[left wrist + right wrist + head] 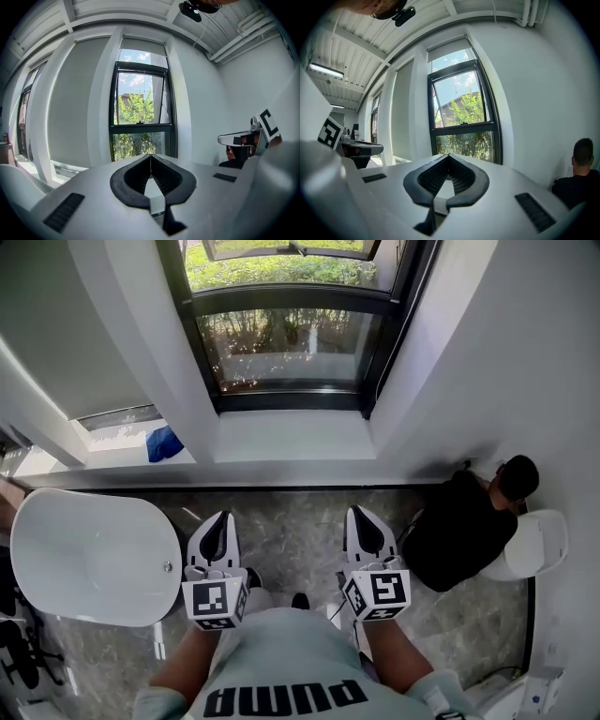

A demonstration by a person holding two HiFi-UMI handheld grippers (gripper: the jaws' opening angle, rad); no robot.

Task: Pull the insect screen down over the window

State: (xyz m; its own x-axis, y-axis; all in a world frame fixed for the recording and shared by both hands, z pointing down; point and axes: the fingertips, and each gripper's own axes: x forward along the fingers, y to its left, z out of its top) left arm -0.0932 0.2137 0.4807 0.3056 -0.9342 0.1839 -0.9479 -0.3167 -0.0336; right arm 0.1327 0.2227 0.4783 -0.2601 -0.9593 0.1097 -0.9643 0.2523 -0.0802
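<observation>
Both grippers are held out level in front of the person and point toward the far wall, where the window (281,343) stands in its recess. The left gripper (221,519) has its jaws pressed together with nothing between them, which its own view (150,157) shows plainly. The right gripper (360,514) is the same, dark pads meeting at the tip and empty (448,156). Neither touches the sill (291,437), which lies well beyond them across the stone-patterned floor (300,540).

The window (140,117) is a tall dark-framed unit, and its glass is uncovered, with green trees showing clearly through both panes (464,117). The upper pane looks swung outward. A pale band (143,45) runs across the top of the recess above the dark frame, but I cannot tell whether it is the insect screen.

To the left sits a white bathtub (94,559), and a blue cloth (164,443) lies on the ledge beyond it. To the right a person in black (459,531) crouches near the wall, beside a white rounded fixture (539,545).
</observation>
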